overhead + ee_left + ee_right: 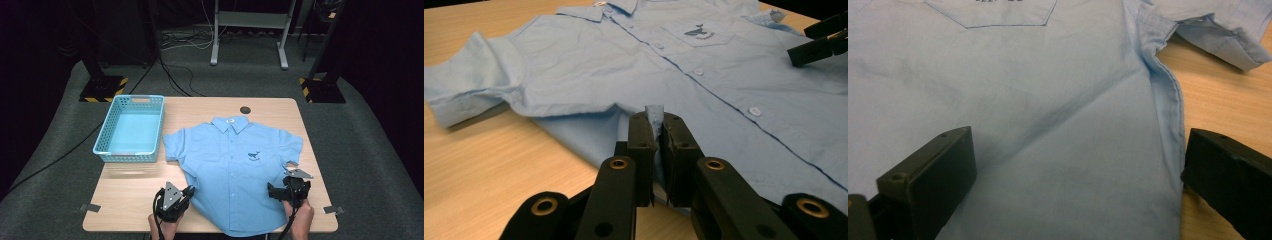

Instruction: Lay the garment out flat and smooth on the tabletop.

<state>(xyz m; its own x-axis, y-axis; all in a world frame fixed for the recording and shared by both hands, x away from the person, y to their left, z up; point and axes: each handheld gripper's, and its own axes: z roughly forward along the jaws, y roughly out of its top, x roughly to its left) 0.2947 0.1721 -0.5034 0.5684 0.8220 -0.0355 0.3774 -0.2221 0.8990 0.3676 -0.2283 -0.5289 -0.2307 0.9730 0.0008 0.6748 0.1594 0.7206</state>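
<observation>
- The wooden table (210, 107) carries everything, and I describe each place from the shirt.
- The light blue shirt (235, 165) lies flat in the middle of the table, front side up, buttons closed. Its collar points to the far edge and its hem reaches the near edge.
- The blue plastic basket (131, 128) stands on the table beside the shirt's sleeve on my left side, near it, with nothing inside.
- My right gripper (273, 190) is at the shirt's side seam on my right, low on the body. Its jaws are wide apart: in the right gripper view one is over the cloth and the other over the wood just past the seam, and nothing is between them except flat shirt.
- My left gripper (655, 131) is at the shirt's opposite side edge, below the sleeve. Its jaws are pressed together on a small fold of the blue cloth, which stands up between the tips.
- A small dark whale print (254, 156) sits on the shirt's chest pocket.
</observation>
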